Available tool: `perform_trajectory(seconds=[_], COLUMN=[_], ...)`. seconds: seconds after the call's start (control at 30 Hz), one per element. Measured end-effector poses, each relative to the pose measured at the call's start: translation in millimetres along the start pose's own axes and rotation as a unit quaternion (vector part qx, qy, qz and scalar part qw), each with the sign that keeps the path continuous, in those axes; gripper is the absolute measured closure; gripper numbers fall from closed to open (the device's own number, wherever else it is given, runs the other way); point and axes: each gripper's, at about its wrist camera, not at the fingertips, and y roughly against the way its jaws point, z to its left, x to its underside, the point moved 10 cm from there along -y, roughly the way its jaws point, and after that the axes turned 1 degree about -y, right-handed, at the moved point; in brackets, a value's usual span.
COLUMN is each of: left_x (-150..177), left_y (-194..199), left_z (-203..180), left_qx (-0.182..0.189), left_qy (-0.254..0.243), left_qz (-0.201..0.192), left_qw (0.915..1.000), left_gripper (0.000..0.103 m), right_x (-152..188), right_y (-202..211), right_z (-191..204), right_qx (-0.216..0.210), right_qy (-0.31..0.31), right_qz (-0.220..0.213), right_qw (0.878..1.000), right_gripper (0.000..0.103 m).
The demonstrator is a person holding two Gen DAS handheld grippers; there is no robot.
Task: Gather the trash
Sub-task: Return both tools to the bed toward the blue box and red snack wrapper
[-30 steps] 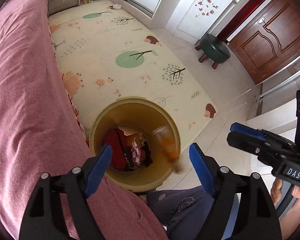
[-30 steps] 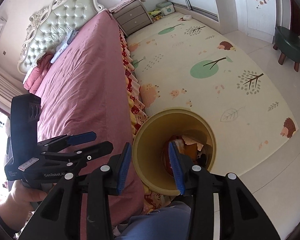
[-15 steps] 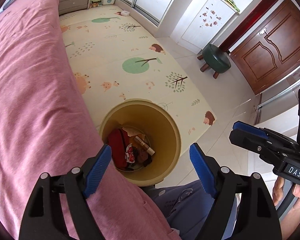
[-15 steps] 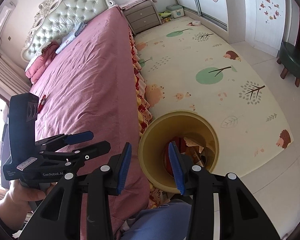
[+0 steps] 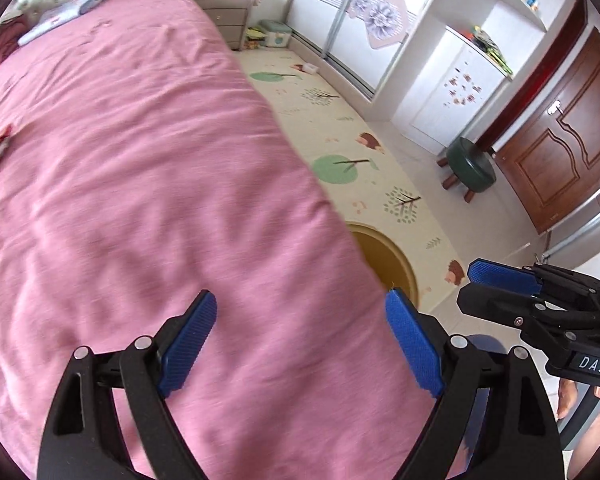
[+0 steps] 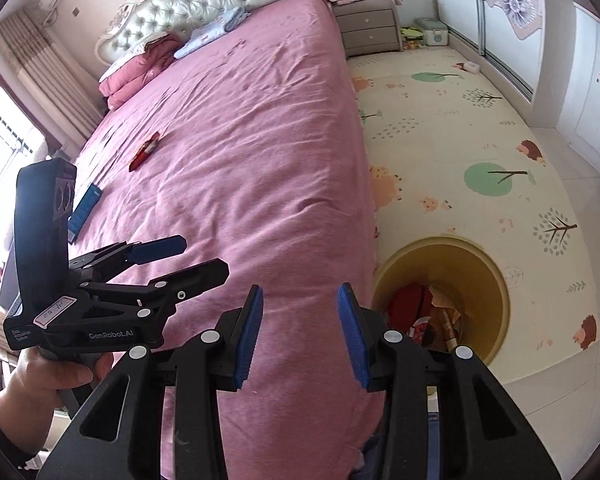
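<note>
Red wrapper (image 6: 144,151) lies out on the pink bed (image 6: 260,140), blue packet (image 6: 85,207) nearby; yellow bin (image 6: 482,276) on the floor alongside holds scraps. Left hand-held gripper (image 5: 300,342) gapes wide, empty; right hand-held gripper (image 6: 300,334) part-open, empty.

A wide bed (image 6: 240,128) under a pink cover fills the room's left, its tufted pale headboard (image 6: 204,4) against the wall; a patterned play mat (image 6: 460,152) covers the floor; a grey nightstand (image 6: 370,32) stands beside white sliding wardrobes (image 5: 360,28); a green stool (image 5: 470,168) sits near the brown wooden door (image 5: 560,136); daylight enters past curtains (image 6: 40,76).
</note>
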Motion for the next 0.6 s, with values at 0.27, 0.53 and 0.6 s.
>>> perform_trajectory(seconds=[0.27,0.53,0.6], left_x=[23,48,54], left_y=[50,91,101], left_z=[96,188,210], left_qx=[-0.052,-0.096,-0.104], left_qy=[0.047,0.091,0.101], left_qz=[-0.029,-0.046,-0.048], left_qw=[0.9971,0.9901,0.9883], left_gripper=[0.015,0.014,0.014], right_x=[-9,-18,-21], right_y=[-36,-76,-87], right_z=[98,189,213], right_qx=[-0.019,-0.034,-0.038], right_qy=[0.071,0.123,0.137], right_qz=[0.002,0.008,0.008], right_qw=[0.997,0.992,0.990], right_gripper=[0.064,0.062,0.061])
